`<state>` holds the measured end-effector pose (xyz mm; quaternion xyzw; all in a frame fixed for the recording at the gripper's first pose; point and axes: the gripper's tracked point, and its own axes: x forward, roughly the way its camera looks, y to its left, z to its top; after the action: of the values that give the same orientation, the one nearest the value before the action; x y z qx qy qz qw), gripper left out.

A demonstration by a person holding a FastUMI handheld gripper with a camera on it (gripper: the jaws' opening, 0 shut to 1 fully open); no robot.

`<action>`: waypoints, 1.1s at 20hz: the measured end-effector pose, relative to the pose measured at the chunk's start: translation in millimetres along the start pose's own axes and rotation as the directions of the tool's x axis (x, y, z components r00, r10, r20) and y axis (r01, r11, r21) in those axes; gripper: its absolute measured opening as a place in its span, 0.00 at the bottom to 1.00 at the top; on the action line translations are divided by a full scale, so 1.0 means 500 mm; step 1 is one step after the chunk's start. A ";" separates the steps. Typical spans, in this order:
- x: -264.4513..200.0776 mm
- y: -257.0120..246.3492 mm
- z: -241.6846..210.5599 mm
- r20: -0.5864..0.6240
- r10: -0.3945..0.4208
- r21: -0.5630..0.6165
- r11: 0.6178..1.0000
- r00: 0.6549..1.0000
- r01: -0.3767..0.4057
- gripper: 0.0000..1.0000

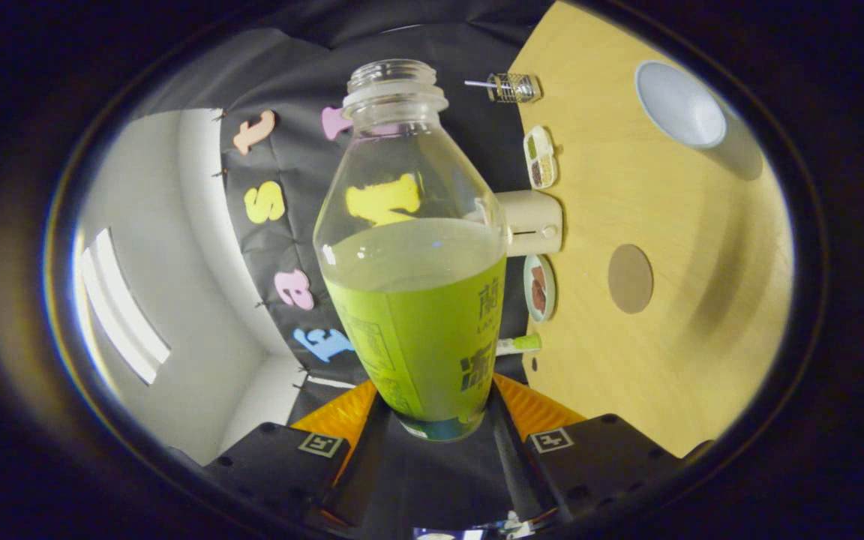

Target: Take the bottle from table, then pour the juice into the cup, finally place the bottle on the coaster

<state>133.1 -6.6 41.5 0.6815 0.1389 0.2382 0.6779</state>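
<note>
Gripper clamped on bottle, both fingers pressing its lower sides; bottle uncapped, about half full of green juice, lifted clear of the desk; beyond it cup and round coaster, well apart.

a wooden table stands against the black cloth wall. along its edge by the wall lie a wire basket, a small tray with grains, a cream box, a round dish and a green marker.
</note>
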 end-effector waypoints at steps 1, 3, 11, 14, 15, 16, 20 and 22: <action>0.004 -0.009 0.000 0.002 -0.033 -0.057 0.998 0.999 0.033 0.76; 0.001 -0.019 -0.002 -0.004 -0.089 -0.169 0.982 0.996 0.087 0.76; -0.006 -0.027 0.036 0.122 -0.276 -0.619 0.730 0.953 0.291 0.76; 0.012 -0.019 0.061 0.231 -0.299 -0.768 0.528 0.926 0.362 0.76; 0.027 -0.018 0.069 0.256 -0.298 -0.800 0.469 0.920 0.375 0.76; 0.038 -0.023 0.074 0.270 -0.308 -0.821 0.421 0.912 0.385 0.77; 0.100 -0.062 0.098 0.311 -0.359 -0.850 0.309 0.880 0.427 0.77; 0.126 -0.109 0.115 0.332 -0.410 -0.861 0.235 0.850 0.450 0.77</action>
<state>223.3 -21.4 -2.0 0.1260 0.1510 0.0662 0.9782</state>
